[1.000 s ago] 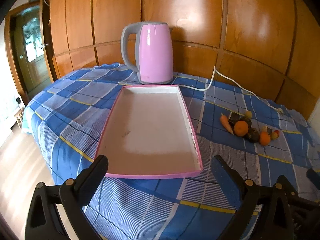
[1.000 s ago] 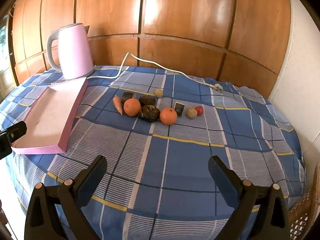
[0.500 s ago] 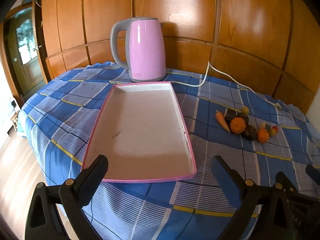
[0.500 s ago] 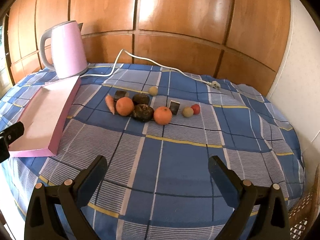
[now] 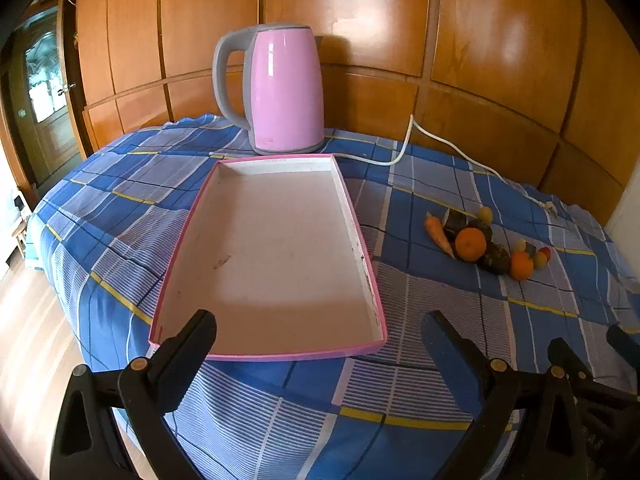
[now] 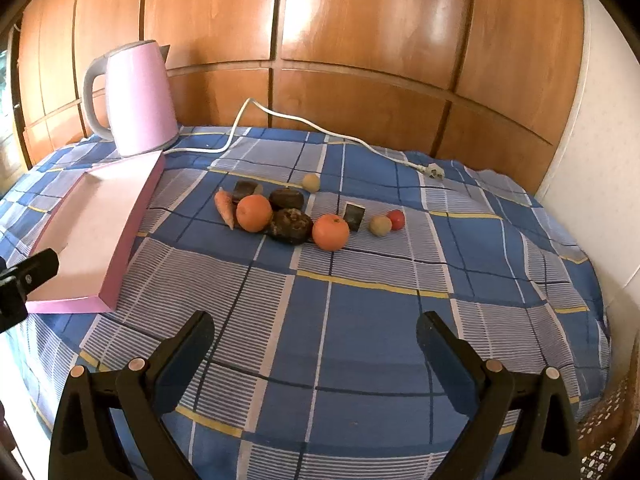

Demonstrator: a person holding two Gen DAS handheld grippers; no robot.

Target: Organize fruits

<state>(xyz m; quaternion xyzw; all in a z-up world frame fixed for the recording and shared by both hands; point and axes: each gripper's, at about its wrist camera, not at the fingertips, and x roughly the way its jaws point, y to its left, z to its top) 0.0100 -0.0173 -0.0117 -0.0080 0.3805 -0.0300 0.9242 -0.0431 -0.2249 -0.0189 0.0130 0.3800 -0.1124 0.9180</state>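
Fruit (image 6: 288, 216) (round oranges, a tapered carrot) clusters on the checked cloth (image 6: 360, 320), plainest from the right wrist; the left shows the shallow pink tray (image 5: 272, 344) bare. Left gripper (image 5: 318, 334) and right gripper (image 6: 314, 332) gape, holding nothing.

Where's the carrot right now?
In the right wrist view the carrot lies at the left end of the fruit cluster, beside an orange, right of the pink tray.

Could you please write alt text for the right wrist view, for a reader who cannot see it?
Small fruits, two oranges and a carrot lie clustered on a blue checked tablecloth, beyond the open, empty right gripper. An empty pink tray lies to their left, with a pink kettle behind it before wood panelling.
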